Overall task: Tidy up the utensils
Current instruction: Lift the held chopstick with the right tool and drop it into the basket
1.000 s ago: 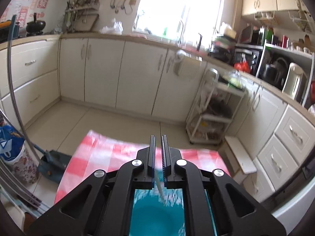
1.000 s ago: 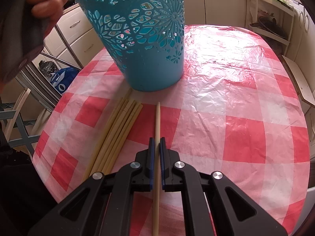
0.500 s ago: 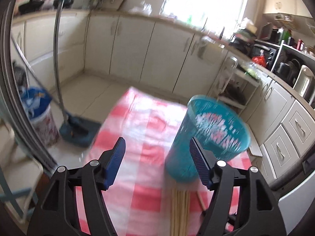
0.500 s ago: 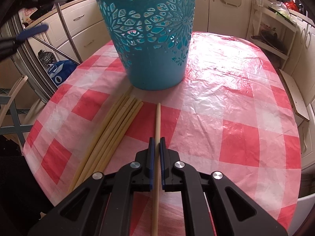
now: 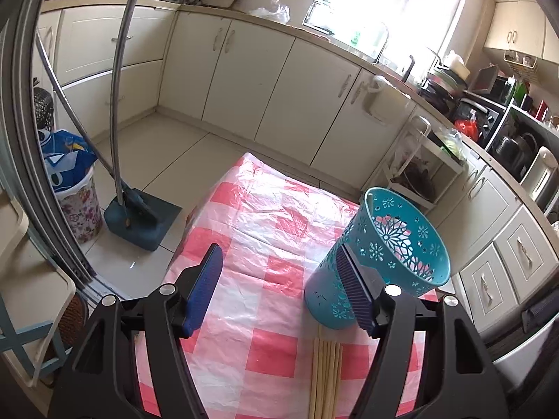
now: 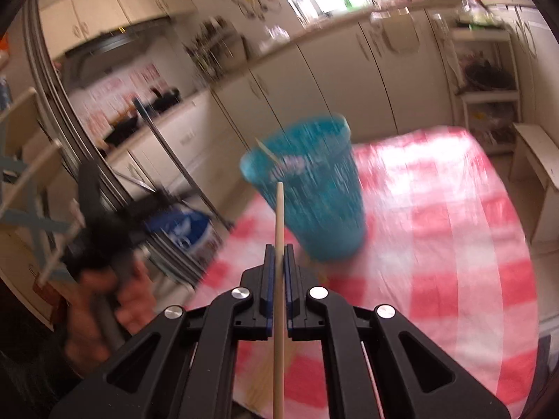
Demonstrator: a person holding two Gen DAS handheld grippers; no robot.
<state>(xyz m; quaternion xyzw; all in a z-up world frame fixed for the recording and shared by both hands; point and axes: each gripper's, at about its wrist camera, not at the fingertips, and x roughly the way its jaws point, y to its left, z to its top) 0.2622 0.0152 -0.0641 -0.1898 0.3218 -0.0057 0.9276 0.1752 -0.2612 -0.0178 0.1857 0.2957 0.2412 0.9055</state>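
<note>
Setting: a cream-cabinet kitchen, with a table (image 5: 279, 230) under a glossy, crinkled red-and-white check plastic cloth.
Right gripper (image 6: 276, 262): black frame, blue ribbed pads pressed together on 1 slim, round, pale wooden chopstick (image 6: 278, 279), which runs straight up between the jaws, its tip in front of the bin's side.
Left gripper (image 5: 279, 289): jaws spread wide over the cloth with nothing between the ribbed blue pads; the right-hand pad overlaps the bin's side in the left wrist view, contact cannot be told.
Bin (image 5: 398, 255): a teal plastic basket, tapered and round, its wall pierced with flower and snowflake cut-outs; it stands upright on the cloth. In the blurred right wrist view a thin pale stick shows at its rim.
Remaining chopsticks (image 5: 326, 373): a flat bundle of pale sticks lying side by side on the cloth, ends just at the bin's foot.
Person: a hand (image 6: 101, 310), blurred, grips the other tool's handle at the left of the right wrist view.
Floor: a blue dustpan (image 5: 139, 223) with a long metal handle, beside a floral wastebasket (image 5: 78, 209).
</note>
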